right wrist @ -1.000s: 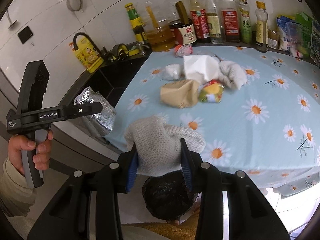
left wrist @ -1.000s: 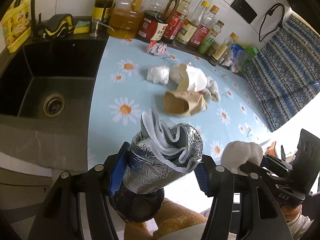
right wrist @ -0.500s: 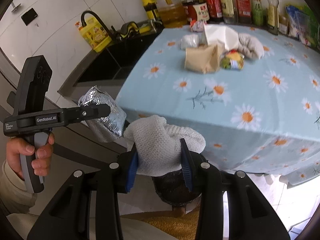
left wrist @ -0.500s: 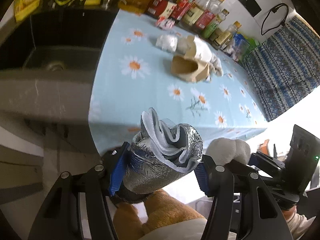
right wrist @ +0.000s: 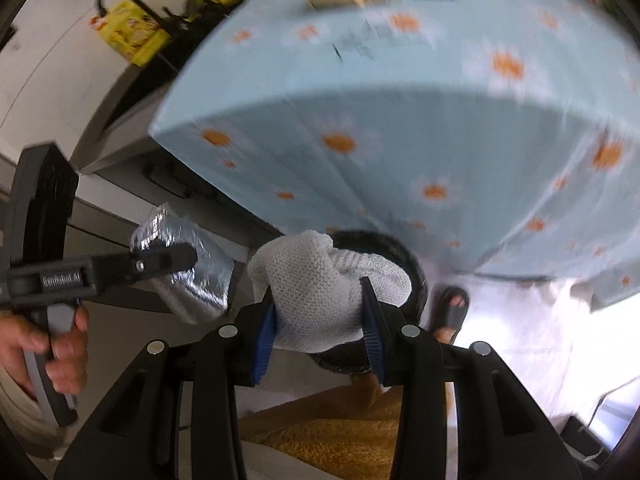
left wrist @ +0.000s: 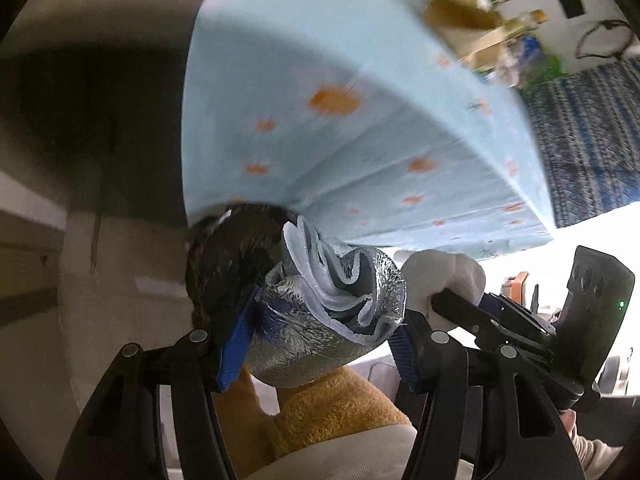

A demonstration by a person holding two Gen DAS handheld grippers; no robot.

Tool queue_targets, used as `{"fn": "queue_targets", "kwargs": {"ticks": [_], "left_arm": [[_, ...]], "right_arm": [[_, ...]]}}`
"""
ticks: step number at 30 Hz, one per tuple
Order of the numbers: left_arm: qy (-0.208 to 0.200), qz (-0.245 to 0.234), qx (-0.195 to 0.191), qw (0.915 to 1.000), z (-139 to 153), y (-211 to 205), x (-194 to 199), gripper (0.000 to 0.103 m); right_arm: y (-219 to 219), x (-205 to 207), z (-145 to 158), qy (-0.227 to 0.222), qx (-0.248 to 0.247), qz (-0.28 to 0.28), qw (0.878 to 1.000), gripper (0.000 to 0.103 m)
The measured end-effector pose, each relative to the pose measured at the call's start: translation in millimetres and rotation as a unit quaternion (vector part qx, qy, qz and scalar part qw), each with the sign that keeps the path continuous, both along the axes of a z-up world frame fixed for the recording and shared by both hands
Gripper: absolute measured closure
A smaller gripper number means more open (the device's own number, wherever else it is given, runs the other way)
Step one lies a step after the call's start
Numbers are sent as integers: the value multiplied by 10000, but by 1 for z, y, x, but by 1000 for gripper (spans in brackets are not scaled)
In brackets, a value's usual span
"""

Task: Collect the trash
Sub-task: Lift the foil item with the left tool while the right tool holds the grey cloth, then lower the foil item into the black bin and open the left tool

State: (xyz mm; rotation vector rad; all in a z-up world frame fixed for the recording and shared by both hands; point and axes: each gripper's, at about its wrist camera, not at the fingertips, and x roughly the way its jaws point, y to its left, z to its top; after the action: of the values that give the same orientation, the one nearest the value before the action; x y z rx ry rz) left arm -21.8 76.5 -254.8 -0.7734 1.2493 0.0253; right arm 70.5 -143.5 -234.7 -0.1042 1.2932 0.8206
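Observation:
My left gripper (left wrist: 324, 320) is shut on a crumpled silver foil pouch (left wrist: 320, 328) with a grey-white lining. It also shows in the right wrist view (right wrist: 188, 276). My right gripper (right wrist: 320, 304) is shut on a white knitted cloth wad (right wrist: 320, 288), which also shows in the left wrist view (left wrist: 440, 280). Both are held below the table edge, just above a black-lined trash bin (right wrist: 400, 256), seen in the left wrist view (left wrist: 228, 256) behind the pouch. More trash, a brown paper bag (left wrist: 460, 16), lies blurred on the table.
The table with a light blue daisy cloth (right wrist: 400, 128) hangs over the bin. A dark sink counter (right wrist: 132, 92) stands at the left. A sandalled foot (right wrist: 452, 308) and the person's yellow-brown trousers (right wrist: 340, 436) are close below the grippers.
Both grippers have dropped from above the table to below its edge, still holding the pouch and the cloth. The black bin now lies right under them.

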Motion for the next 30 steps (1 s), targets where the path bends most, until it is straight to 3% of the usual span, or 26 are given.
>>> {"fn": "queue_targets", "kwargs": {"ticks": [6, 10, 17, 21, 30], "left_arm": [[457, 162, -172, 9987, -55, -1, -4, 45], [744, 244, -308, 9964, -89, -4, -2, 45], [1066, 282, -223, 9937, -129, -9, 3, 45], [1158, 315, -216, 9925, -146, -8, 8, 45], [1497, 535, -171, 9871, -181, 0, 5, 45]], "right_arm": [[3, 11, -55, 767, -107, -250, 9967, 63], [9, 15, -88, 1081, -177, -446, 9930, 63], [14, 23, -161, 1523, -307, -743, 9851, 63], [9, 28, -200, 1936, -334, -1131, 9740, 63], [-13, 37, -253, 2591, -348, -1868, 9470, 62]]}}
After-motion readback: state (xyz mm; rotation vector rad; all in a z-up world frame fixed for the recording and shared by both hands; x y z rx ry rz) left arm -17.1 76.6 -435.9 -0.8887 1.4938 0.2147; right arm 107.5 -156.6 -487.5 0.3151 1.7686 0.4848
